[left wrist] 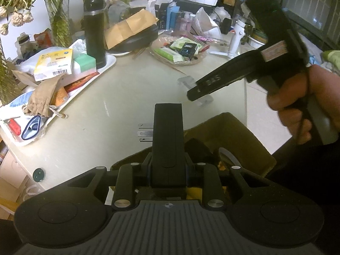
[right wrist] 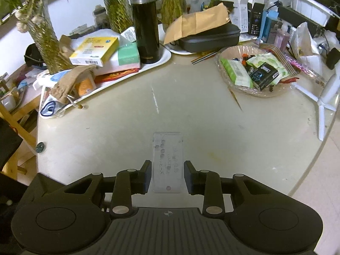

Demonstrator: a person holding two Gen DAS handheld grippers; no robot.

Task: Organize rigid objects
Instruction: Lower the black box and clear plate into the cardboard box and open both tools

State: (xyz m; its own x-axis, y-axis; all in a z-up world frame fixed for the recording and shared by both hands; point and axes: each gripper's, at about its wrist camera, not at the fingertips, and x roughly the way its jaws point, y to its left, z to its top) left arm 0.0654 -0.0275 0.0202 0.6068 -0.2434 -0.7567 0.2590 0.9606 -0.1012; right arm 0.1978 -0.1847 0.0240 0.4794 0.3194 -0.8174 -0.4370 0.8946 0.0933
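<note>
Clear plastic, flat and rectangular, with small round holes and faint print: that is the plate [right wrist: 167, 162] held between the narrow jaws of the right gripper [right wrist: 167, 175], whose matte black fingers [right wrist: 144, 176] press its two long edges. The plate hangs above the pale, smooth, slightly scuffed table [right wrist: 201, 116]. From the left wrist view the same plate [left wrist: 187, 82] shows as a translucent slab sticking out past the right gripper [left wrist: 198, 92], which a hand [left wrist: 306, 104] grips by its handle.

The left gripper [left wrist: 167, 131] has its jaws shut, the two black fingers [left wrist: 167, 148] closed flat together with nothing visibly between them. Just beside their left edge lie thin metal strips [left wrist: 145, 132], shiny and straight, on the table. Below and to the right sits a brown cardboard box [left wrist: 244, 140], open, with dark things inside that are hard to make out.

Farther back stands a tall glossy black flask [right wrist: 145, 25] on a white tray [right wrist: 161, 60] crowded with a yellow carton [right wrist: 95, 51] and a rough burlap pouch [right wrist: 70, 80]. A shallow clear bowl [right wrist: 255, 91] holds green packets and a small black box. A black padded case [right wrist: 210, 37] lies under a brown paper envelope [right wrist: 197, 21].
</note>
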